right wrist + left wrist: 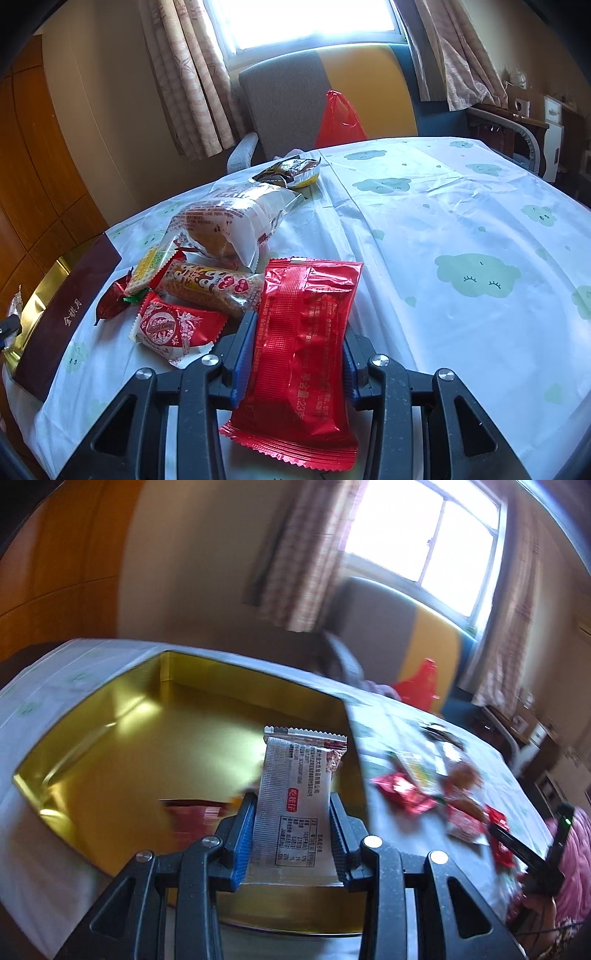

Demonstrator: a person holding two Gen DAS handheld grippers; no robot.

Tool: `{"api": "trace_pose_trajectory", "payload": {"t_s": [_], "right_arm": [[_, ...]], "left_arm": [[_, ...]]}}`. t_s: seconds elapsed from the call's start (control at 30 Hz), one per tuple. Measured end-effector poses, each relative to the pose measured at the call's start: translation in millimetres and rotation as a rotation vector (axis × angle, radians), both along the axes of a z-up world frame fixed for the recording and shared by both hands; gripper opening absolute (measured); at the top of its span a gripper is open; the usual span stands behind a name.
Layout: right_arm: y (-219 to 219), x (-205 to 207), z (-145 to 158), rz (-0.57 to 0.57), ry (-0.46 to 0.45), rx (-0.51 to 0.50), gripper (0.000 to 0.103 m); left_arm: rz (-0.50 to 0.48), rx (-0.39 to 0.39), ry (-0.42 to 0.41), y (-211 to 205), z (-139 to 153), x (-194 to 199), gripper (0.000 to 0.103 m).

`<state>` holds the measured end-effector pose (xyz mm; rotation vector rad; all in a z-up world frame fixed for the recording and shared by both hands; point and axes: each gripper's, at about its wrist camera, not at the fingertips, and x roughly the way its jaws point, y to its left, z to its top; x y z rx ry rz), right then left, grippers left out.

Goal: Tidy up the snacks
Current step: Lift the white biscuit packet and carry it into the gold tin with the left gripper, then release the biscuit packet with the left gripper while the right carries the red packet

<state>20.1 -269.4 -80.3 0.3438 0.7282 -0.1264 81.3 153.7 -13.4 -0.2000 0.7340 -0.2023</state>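
Over the gold tin (110, 738), left fingers (242, 834) clamp a silver packet (291, 805); right fingers (242, 350) clamp a red packet (303, 343).

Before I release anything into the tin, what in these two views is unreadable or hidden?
- Left wrist: snack pile on the table, motion-blurred.
- Left wrist: red packet in the gold tin, blurred, partly behind the left gripper.
- Right wrist: tin interior, cut off at the left edge.
- Right wrist: small print on red packet in the right gripper, too small.

Home room: curtained window (314, 18), armchair (288, 103), cloud-print tablecloth (461, 221)
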Motion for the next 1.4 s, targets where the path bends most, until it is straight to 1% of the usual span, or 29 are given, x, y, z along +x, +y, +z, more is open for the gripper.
{"api": "trace_pose_trajectory", "payload": {"t_s": [0.13, 0.27, 0.37, 0.67, 0.87, 1.03, 1.1, 1.2, 1.27, 1.4], "right_arm": [[0, 0, 0, 0.000, 0.002, -0.003, 0.041], [0, 0, 0, 0.000, 0.002, -0.003, 0.041], [1, 0, 0, 0.000, 0.004, -0.007, 0.041], [1, 1, 0, -0.001, 0.006, -0.010, 0.041], [2, 2, -1, -0.001, 0.009, -0.017, 0.041], [2, 1, -1, -0.001, 0.009, -0.016, 0.041], [1, 1, 0, -0.001, 0.008, -0.015, 0.041], [0, 0, 0, -0.004, 0.004, -0.008, 0.040], [-1, -1, 1, -0.009, 0.002, -0.002, 0.039], [-3, -8, 4, -0.032, -0.003, 0.014, 0.039]], "left_arm": [[0.083, 0.012, 0.035, 28, -9, 8, 0.037], [0.136, 0.022, 0.053, 46, -16, 14, 0.037], [0.166, 0.068, 0.055, 55, -16, 20, 0.037], [0.230, 0.183, 0.068, 72, -19, 44, 0.037], [0.224, 0.234, 0.070, 69, -25, 45, 0.038], [0.201, 0.198, 0.063, 64, -22, 38, 0.039], [0.215, 0.185, 0.060, 63, -20, 33, 0.039], [0.235, 0.122, 0.054, 62, -16, 23, 0.039], [0.250, 0.096, 0.052, 61, -12, 15, 0.039], [0.227, 0.081, 0.033, 50, -4, 3, 0.039]]}}
